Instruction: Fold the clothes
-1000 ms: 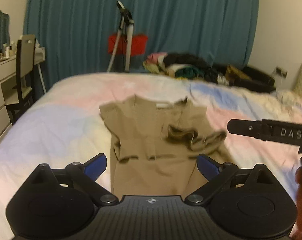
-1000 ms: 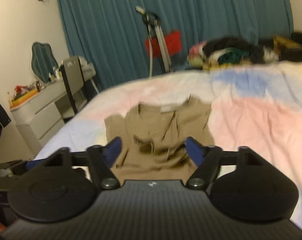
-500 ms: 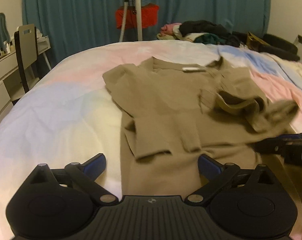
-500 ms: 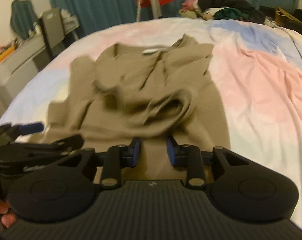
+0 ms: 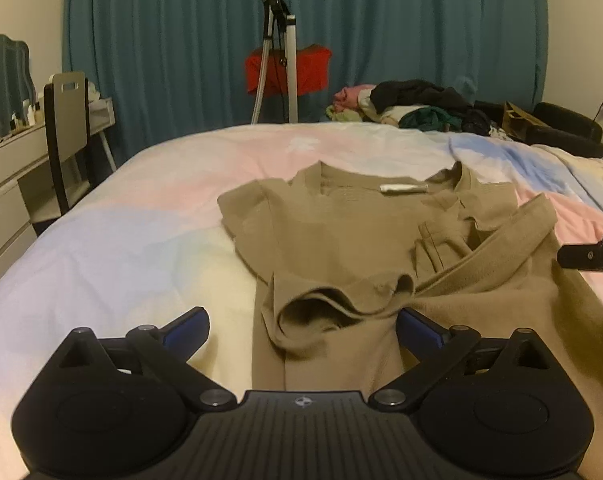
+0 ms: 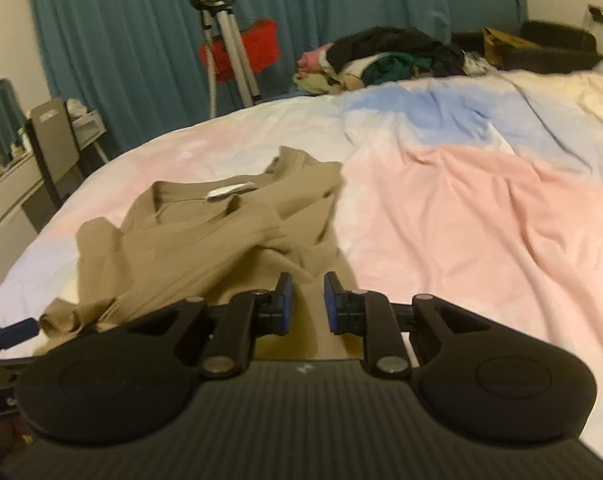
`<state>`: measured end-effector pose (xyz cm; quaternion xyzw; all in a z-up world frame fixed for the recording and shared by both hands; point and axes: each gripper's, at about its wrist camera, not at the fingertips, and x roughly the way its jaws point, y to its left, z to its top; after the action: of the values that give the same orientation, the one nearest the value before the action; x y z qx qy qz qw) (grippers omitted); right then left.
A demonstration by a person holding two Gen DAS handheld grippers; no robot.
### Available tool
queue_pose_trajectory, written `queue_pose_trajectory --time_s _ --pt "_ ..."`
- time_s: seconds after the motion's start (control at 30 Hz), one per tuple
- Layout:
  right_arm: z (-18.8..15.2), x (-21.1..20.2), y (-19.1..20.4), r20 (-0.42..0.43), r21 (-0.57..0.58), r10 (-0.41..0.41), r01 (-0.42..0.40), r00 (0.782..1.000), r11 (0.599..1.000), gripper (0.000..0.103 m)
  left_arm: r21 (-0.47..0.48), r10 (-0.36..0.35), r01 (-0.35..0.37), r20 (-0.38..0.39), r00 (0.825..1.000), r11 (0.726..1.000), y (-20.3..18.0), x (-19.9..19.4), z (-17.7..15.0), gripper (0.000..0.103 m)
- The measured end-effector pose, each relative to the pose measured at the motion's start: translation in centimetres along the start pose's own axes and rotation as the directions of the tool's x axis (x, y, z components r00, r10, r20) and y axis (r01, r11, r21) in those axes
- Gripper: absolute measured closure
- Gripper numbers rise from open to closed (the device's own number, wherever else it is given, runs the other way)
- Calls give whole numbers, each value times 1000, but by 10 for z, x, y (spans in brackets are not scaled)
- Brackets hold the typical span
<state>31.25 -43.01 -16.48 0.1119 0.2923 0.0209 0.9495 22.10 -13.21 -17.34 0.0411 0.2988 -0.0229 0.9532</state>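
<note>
A tan long-sleeved shirt (image 5: 341, 236) lies on the bed, collar and white label (image 5: 403, 188) at the far side. One sleeve (image 5: 501, 248) is laid slantwise across its front, and the cuff (image 5: 325, 308) rests between the wide-apart pads of my left gripper (image 5: 303, 326), which is open. My right gripper (image 6: 308, 306) hangs low over the shirt's (image 6: 205, 240) right side, its jaws closing to a narrow gap. Cloth shows below that gap; the pads do not press on it. One right finger (image 5: 589, 254) shows at the left view's edge.
The bed (image 6: 481, 200) has a pastel pink, blue and yellow cover. A heap of clothes (image 5: 413, 104) lies at its far side. A garment steamer stand (image 5: 289, 60) stands before the teal curtain. A chair (image 5: 67, 136) and white dresser stand at the left.
Both grippers have sunk toward the shirt and come closer to it. The right jaws went from wide to narrow. The bunched sleeve now lies stretched across the shirt's front.
</note>
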Motion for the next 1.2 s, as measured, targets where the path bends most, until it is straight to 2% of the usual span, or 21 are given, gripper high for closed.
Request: queue_pose_trajectory --time_s 0.17,0.33,0.43,0.47,0.53,0.57,0.6,0.63,0.73,0.83,0.9,0.93,1.0,1.07,1.1,1.13,1.17,1.2 --pt "-4 -34 18 26 -73 27 -25 999 997 83 -18 -17 17 -17 1000 1000 -4 -28 -9 2" --pt "-9 -86 29 49 -109 77 -71 996 992 82 -12 -50 51 66 997 999 -14 -90 -7 3" --pt "-10 -119 33 106 -143 82 -67 991 988 82 -2 -71 72 132 989 997 -21 -131 -6 2" --pt "-10 -129 32 127 -131 94 -77 987 988 77 -7 -78 79 143 987 997 -23 -143 -7 2" --pt "-10 -149 30 167 -99 116 -100 979 990 54 -28 -102 108 152 983 994 -25 -163 -10 2" --pt "-11 -159 28 189 -84 128 -114 973 990 32 -45 -121 129 151 981 991 -25 -172 -12 2" --pt "-12 -168 27 212 -70 140 -128 967 989 15 -76 -150 161 137 979 984 -24 -179 -15 2" --pt "-15 -176 26 239 -67 154 -142 959 988 16 -121 -180 193 111 977 974 -22 -181 -18 2" --pt "-23 -193 25 297 -74 177 -163 938 984 17 -274 -273 272 34 961 923 -12 -183 -30 2" --pt "-34 -195 22 317 -47 174 -168 932 985 17 -461 -348 283 -60 936 841 3 -165 -47 4" --pt "-39 -190 20 278 -14 188 -191 942 981 17 -562 -383 254 -122 916 787 13 -147 -58 9" --pt "-41 -186 19 250 14 197 -207 948 978 17 -605 -402 236 -152 903 760 18 -137 -64 15" --pt "-45 -178 14 190 91 220 -240 957 966 17 -669 -460 225 -196 866 709 24 -117 -74 20" --pt "-51 -160 1 79 252 283 -294 956 922 16 -719 -471 204 -190 862 665 28 -106 -82 21" --pt "-56 -150 -6 25 347 333 -320 943 882 17 -742 -475 194 -187 860 642 30 -100 -85 21" --pt "-63 -139 -14 -17 450 384 -335 923 828 20 -757 -468 189 -170 867 625 33 -99 -85 23" --pt "-73 -127 -23 -56 572 433 -327 899 752 26 -772 -459 185 -152 875 609 35 -99 -85 32" --pt "-82 -118 -29 -87 654 461 -299 883 695 29 -777 -440 179 -137 888 604 37 -99 -85 39"
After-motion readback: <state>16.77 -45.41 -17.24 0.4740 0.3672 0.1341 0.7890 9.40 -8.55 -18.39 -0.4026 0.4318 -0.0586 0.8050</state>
